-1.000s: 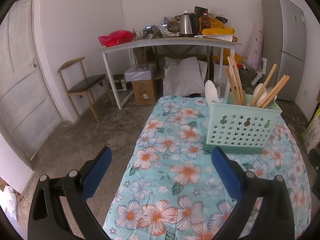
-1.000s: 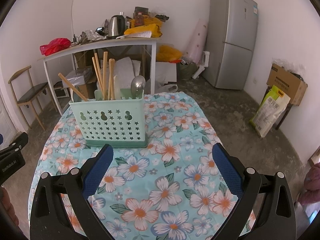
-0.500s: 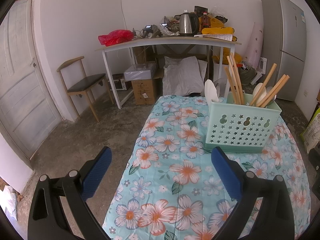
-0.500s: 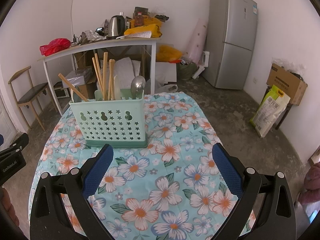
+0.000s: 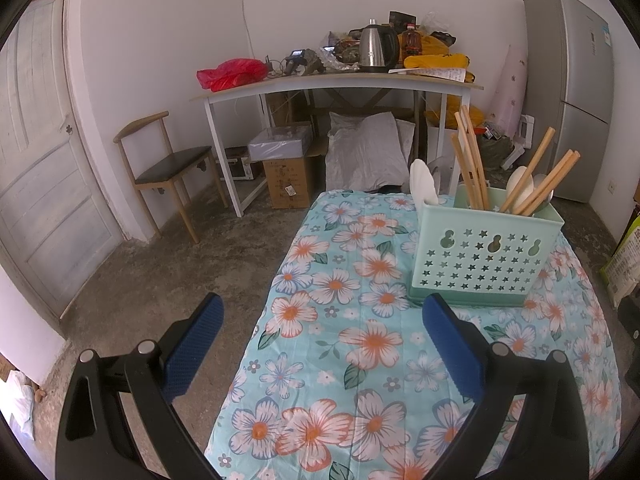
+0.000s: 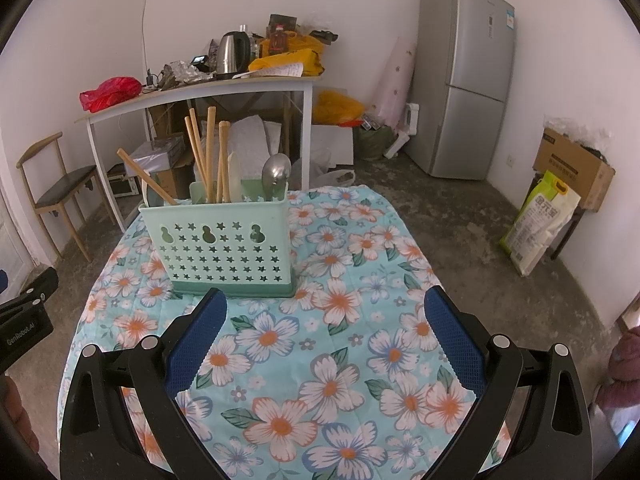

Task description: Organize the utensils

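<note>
A mint-green perforated utensil holder (image 5: 484, 258) (image 6: 218, 250) stands on a floral tablecloth (image 5: 360, 352) (image 6: 320, 344). Wooden chopsticks (image 5: 472, 160) (image 6: 210, 152), white spoons (image 5: 424, 182) and a metal spoon (image 6: 276, 172) stand upright in it. My left gripper (image 5: 320, 344) hovers open over the table's left edge, short of the holder, with nothing between its fingers. Near the front of the table my right gripper (image 6: 326, 344) is open too and holds nothing; the holder is ahead and to its left.
A white desk (image 5: 340, 84) piled with a kettle (image 5: 374, 48) and bags stands at the back wall, boxes beneath it. A wooden chair (image 5: 168, 164) and door are on the left, a grey fridge (image 6: 464, 80) on the right, and a carton and sack (image 6: 540, 224) beside the wall.
</note>
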Available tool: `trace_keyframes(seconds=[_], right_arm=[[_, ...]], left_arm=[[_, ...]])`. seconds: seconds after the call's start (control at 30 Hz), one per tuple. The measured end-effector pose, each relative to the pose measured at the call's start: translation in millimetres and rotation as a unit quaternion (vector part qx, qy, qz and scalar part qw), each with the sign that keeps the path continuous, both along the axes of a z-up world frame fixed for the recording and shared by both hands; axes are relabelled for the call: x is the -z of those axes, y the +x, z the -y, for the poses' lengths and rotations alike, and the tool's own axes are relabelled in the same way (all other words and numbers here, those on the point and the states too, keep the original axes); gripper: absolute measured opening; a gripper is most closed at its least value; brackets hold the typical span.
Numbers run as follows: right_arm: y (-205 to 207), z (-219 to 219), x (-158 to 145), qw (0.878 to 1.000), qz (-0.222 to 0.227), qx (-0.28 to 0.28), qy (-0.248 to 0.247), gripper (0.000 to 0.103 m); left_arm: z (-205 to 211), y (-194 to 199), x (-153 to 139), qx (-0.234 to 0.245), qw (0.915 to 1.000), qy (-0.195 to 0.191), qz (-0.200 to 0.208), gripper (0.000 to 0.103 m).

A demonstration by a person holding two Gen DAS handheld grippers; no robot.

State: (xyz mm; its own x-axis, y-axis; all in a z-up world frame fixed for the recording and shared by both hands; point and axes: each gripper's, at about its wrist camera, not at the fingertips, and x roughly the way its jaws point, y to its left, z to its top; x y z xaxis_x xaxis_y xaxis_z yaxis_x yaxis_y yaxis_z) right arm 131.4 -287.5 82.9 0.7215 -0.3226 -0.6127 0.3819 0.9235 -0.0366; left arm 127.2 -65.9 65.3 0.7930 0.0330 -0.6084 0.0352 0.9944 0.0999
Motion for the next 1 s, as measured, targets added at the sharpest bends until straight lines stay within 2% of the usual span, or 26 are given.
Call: trace_keyframes(seconds=[1.0], right_arm=[[-0.7, -1.4, -1.6, 1.0, 0.001, 0.001, 0.001, 0.095]], left_arm=[[-1.2, 0.8, -0.6, 0.0, 1.0, -0.001, 0.0, 0.097]])
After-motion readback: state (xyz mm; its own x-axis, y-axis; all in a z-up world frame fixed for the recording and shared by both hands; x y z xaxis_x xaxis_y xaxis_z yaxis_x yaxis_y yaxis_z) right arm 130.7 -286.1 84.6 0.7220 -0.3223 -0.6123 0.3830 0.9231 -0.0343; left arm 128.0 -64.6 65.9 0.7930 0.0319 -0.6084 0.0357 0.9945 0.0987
